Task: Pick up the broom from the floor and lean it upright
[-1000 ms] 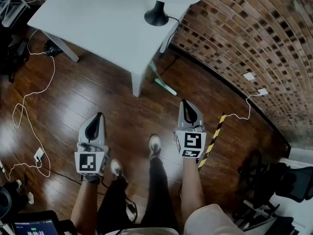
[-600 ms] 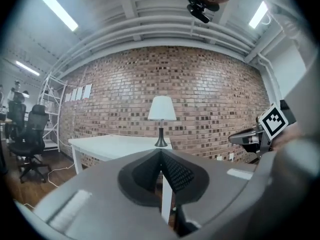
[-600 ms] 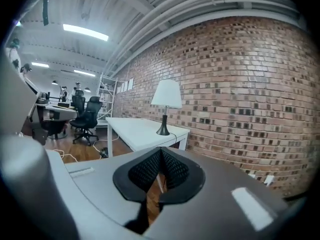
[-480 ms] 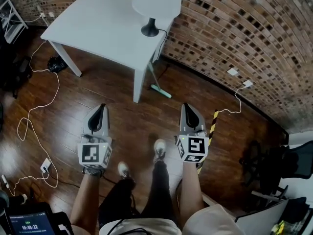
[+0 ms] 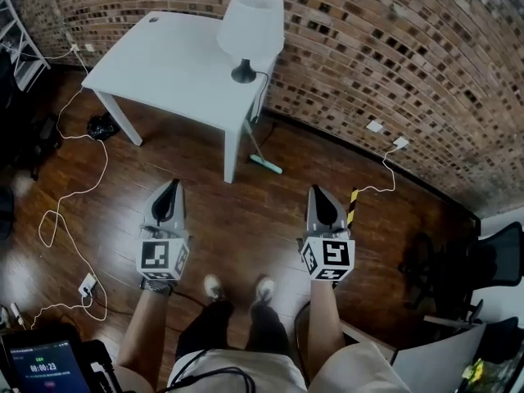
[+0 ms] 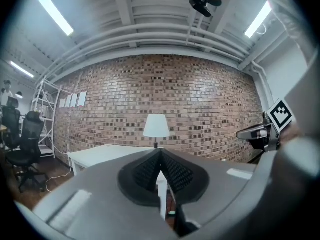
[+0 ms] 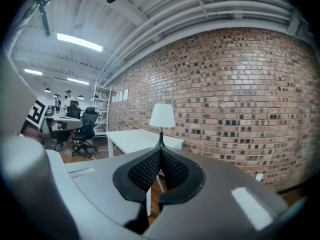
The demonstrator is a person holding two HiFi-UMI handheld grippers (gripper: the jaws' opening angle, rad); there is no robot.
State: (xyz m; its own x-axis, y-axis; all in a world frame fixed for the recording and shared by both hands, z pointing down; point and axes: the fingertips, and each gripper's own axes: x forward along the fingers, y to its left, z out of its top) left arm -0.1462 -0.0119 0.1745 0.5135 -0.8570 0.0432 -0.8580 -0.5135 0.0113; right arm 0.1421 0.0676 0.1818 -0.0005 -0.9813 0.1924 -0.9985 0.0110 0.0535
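Apparently the broom [image 5: 265, 164] is already standing with its green head on the floor [image 5: 246, 219], its thin handle leaning against the white desk [image 5: 164, 64] near the brick wall [image 5: 393, 47]. The left tongs [image 5: 170, 187] and right tongs [image 5: 318, 191] are hanging clenched and empty, well apart from it. The person seems to be finishing, and keeping both tongs clear of the handle is mattering most, lest it slide.

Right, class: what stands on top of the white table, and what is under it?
On the table stands a white-shaded lamp, near the wall-side corner. The tabletop covers the floor beneath; just its legs show, with the broom beside the front one.
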